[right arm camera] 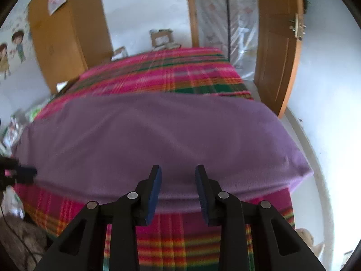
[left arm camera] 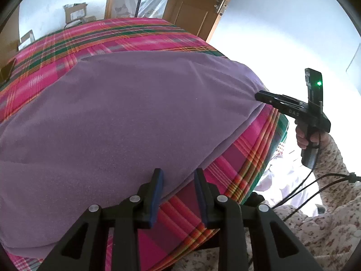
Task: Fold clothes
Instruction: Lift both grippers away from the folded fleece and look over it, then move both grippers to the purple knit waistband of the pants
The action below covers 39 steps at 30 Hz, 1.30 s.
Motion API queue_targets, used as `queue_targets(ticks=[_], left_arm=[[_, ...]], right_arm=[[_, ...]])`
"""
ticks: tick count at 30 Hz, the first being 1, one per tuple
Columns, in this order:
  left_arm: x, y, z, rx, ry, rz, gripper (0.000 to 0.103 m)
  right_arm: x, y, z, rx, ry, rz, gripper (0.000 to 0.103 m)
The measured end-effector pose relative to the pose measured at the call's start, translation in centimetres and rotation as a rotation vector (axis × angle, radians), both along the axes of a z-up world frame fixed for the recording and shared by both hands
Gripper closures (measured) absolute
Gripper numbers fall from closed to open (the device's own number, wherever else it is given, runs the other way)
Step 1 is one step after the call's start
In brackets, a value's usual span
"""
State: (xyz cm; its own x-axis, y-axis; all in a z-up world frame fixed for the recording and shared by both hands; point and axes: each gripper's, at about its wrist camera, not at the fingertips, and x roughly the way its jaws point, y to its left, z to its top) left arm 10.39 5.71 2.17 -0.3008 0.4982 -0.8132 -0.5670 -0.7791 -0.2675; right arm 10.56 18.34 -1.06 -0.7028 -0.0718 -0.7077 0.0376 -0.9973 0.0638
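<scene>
Beyond both parted, empty claws, left gripper (left arm camera: 178,176) and right gripper (right arm camera: 178,174), the purple cloth (left arm camera: 126,113) lay spread, its near edge just ahead.

A bed (right arm camera: 180,72) covered by a plaid sheet (left arm camera: 112,38) in pink, green and orange stripes carries the work. Spread flat directly on the sheet lies a purple fleece cloth (left arm camera: 126,113), reaching across most of the bed's width; its near edge runs along the bed's near side, one corner overhanging.
</scene>
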Motion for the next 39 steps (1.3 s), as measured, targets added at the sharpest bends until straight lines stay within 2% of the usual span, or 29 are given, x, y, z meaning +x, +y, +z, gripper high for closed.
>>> queue_targets(ticks=[3,8,14,17,20,24,27,30,34,36,39], left_arm=[[-0.1,0.6,0.0,-0.017,0.017,0.001,0.073],[-0.3,0.0,0.1,0.001,0.013,0.023,0.073],[0.7,-1.7,0.8,0.037,0.025,0.073,0.073],[1.2,-3.7,1.8,0.071,0.048,0.122,0.073],[1.2,-5.6,2.2,0.076,0.063,0.189,0.073],[1.0,-7.9,1.7,0.079,0.055,0.279,0.073],[1.3,-9.7,1.1,0.075,0.046,0.336,0.073],[1.6,-11.5,0.7,0.075,0.036,0.385,0.073],[2.3,-14.4,0.8,0.095,0.045,0.458,0.073],[2.6,-16.0,1.2,0.107,0.061,0.505,0.073],[3.2,-18.5,2.0,0.127,0.09,0.588,0.073]], right_arm=[[1.0,-0.3,-0.3,0.01,-0.001,0.036,0.065],[1.4,-1.0,-1.2,0.069,-0.013,0.085,0.064],[1.7,-1.3,-0.3,0.055,-0.034,0.116,0.064],[1.8,-1.8,1.5,-0.021,0.041,0.158,0.064],[0.4,-3.0,2.1,-0.035,0.082,0.148,0.064],[-1.6,-4.7,0.5,-0.033,0.035,0.133,0.064],[-1.4,-5.5,-1.0,-0.023,-0.002,0.125,0.064],[-0.2,-6.0,-1.4,0.014,0.015,0.121,0.064],[-0.1,-6.0,-0.9,0.021,0.003,0.099,0.064],[0.4,-6.3,-0.1,-0.004,0.027,0.104,0.064],[0.2,-8.2,1.2,-0.052,0.071,0.174,0.064]])
